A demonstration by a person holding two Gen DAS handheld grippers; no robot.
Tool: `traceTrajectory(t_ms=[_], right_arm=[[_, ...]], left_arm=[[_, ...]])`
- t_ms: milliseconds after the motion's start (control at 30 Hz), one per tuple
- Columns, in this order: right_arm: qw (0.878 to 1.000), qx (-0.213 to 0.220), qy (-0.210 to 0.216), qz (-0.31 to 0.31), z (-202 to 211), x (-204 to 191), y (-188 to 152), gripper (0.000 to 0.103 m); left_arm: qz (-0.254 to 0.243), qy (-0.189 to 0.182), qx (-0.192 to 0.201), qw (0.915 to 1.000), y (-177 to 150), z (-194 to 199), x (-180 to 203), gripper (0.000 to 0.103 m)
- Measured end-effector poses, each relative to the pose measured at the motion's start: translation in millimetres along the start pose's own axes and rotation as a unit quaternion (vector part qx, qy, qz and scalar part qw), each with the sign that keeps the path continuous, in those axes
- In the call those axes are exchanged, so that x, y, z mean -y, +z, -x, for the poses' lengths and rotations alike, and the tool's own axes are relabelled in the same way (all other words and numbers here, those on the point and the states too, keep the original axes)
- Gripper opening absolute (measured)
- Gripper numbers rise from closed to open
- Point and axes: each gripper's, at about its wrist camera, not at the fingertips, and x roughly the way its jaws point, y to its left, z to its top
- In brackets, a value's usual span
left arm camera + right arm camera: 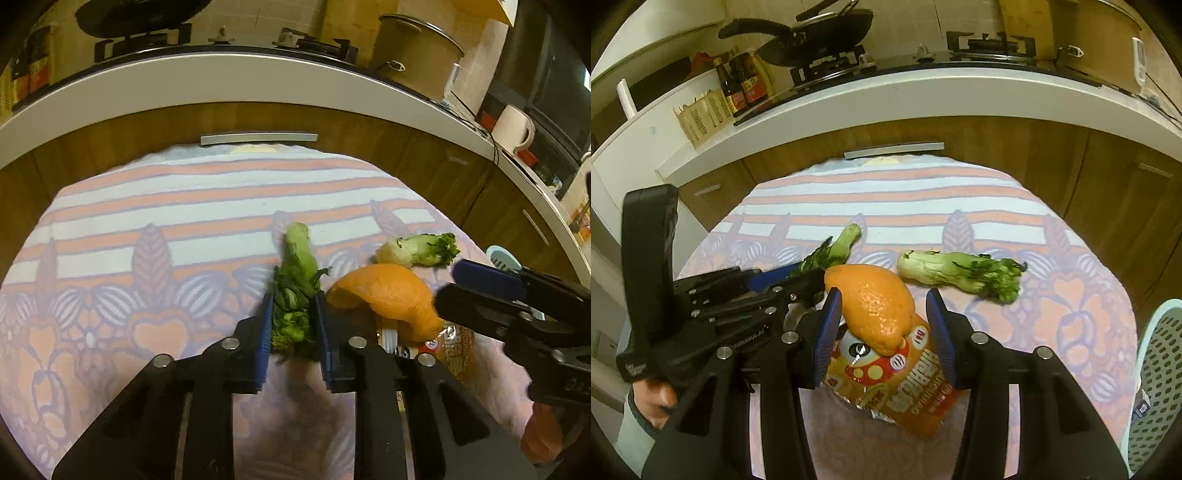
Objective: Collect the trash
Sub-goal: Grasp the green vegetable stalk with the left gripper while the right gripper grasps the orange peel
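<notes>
Green vegetable stalk [295, 295] is pinched tight by the left hand-held gripper [293, 325]. Orange peel [873, 306] is sat between the wide-open right hand-held gripper [882, 317].

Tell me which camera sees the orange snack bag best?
The right wrist view. There the snack bag lies between the right gripper's open fingers, its cartoon face and printing showing, with only the orange peel covering its top. The left wrist view shows just a sliver of the snack bag under the peel.
</notes>
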Motion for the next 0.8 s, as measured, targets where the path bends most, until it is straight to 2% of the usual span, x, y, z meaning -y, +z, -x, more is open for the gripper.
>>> traceTrajectory(t_ms=[167, 267, 333, 467, 500, 533, 567, 667, 800], right_arm=[[1.000, -0.010, 0.003, 0.006, -11, -5, 1, 0.044], [1.000, -0.018, 0.000, 0.015, -19, -11, 1, 0.049], [0.999, -0.022, -0.004, 0.023, -25, -15, 2, 0.053], [0.999, -0.029, -0.013, 0.033, -33, -19, 7, 0.053], [0.999, -0.028, -0.013, 0.036, -33, -21, 8, 0.051], [0.999, -0.029, -0.006, 0.039, -32, -22, 9, 0.037], [0.999, -0.029, 0.003, 0.042, -32, -24, 10, 0.028], [0.999, -0.009, -0.004, 0.045, -22, -29, 12, 0.024], [0.998, 0.032, 0.025, 0.043, 8, -33, 16, 0.024]], left_arm=[[0.031, -0.015, 0.029, 0.9990, -1, 12, -12, 0.015], [0.068, -0.022, 0.038, 0.9967, -1, 16, -27, 0.015], [0.076, -0.021, 0.046, 0.9958, -1, 20, -30, 0.015], [0.088, -0.024, 0.054, 0.9943, 0, 24, -37, 0.015], [0.091, -0.025, 0.055, 0.9941, 0, 23, -38, 0.015], [0.092, -0.025, 0.055, 0.9940, 0, 24, -38, 0.015], [0.092, -0.026, 0.056, 0.9939, 0, 24, -38, 0.015], [0.091, -0.027, 0.058, 0.9938, 0, 24, -37, 0.015], [0.092, -0.032, 0.067, 0.9930, 0, 29, -37, 0.015]])
